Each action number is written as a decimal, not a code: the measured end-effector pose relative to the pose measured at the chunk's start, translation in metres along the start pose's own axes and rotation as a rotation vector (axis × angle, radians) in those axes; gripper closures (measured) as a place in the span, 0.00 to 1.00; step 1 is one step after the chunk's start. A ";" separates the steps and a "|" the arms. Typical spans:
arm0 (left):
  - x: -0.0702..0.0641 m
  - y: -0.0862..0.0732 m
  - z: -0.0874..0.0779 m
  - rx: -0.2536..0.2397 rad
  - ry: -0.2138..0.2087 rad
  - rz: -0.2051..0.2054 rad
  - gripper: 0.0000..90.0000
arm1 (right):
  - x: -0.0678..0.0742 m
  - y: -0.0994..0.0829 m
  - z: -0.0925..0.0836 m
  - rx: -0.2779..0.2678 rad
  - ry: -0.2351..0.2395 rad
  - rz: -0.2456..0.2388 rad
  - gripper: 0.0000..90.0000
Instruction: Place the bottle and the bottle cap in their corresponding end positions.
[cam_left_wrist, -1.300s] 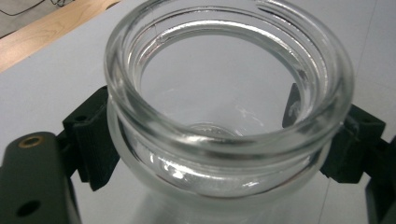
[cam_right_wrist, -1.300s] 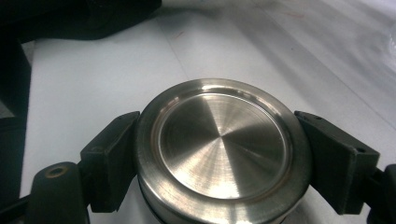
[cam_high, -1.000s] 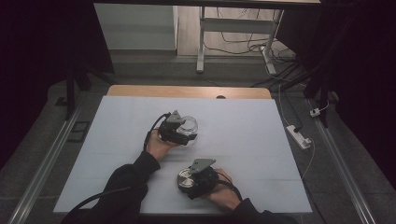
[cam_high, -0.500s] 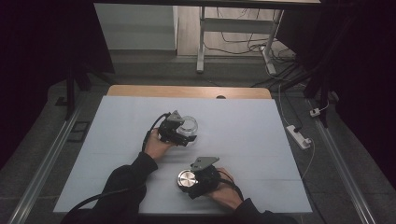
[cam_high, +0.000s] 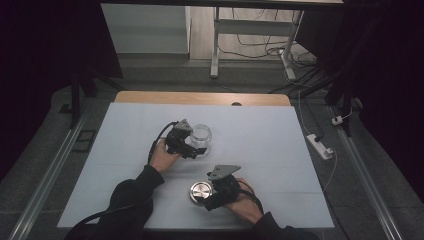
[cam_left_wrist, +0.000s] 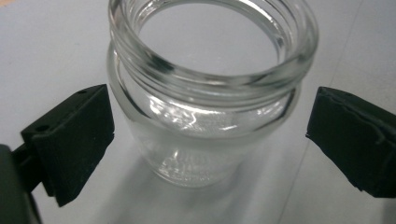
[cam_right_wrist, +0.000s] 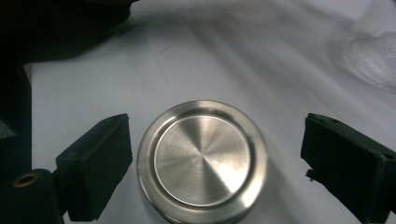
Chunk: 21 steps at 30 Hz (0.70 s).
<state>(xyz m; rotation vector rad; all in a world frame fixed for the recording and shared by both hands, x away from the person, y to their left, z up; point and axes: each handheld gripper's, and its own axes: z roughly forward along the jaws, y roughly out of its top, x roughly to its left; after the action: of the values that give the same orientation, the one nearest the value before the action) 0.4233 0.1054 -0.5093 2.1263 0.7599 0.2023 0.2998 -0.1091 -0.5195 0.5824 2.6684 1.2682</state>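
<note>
2 claws just opened, left claw flanking glass jar, right claw flanking metal lid

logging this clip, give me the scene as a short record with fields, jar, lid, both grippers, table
jar: clear glass jar, upright, open mouth, no lid on it
lid: round metal lid, lying flat on the table, apart from the jar
left gripper: left gripper jaws either side of the jar, just been opening, pads clear of the glass
right gripper: right gripper jaws either side of the lid, just been opening, gaps both sides
table: pale sheet over the table
</note>
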 end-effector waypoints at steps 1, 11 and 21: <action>0.000 0.000 -0.001 -0.001 -0.005 -0.005 0.01 | -0.002 0.000 -0.001 -0.004 -0.003 0.009 0.10; -0.006 -0.007 -0.009 0.011 -0.013 -0.026 0.00 | -0.007 0.000 -0.008 -0.017 -0.015 0.032 0.10; -0.023 -0.017 -0.020 0.055 -0.019 0.010 0.00 | -0.012 -0.001 -0.014 -0.011 -0.038 0.039 0.09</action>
<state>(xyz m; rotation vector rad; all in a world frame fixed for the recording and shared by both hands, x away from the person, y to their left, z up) 0.3895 0.1133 -0.5071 2.1808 0.7520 0.1684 0.3070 -0.1243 -0.5117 0.6536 2.6299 1.2678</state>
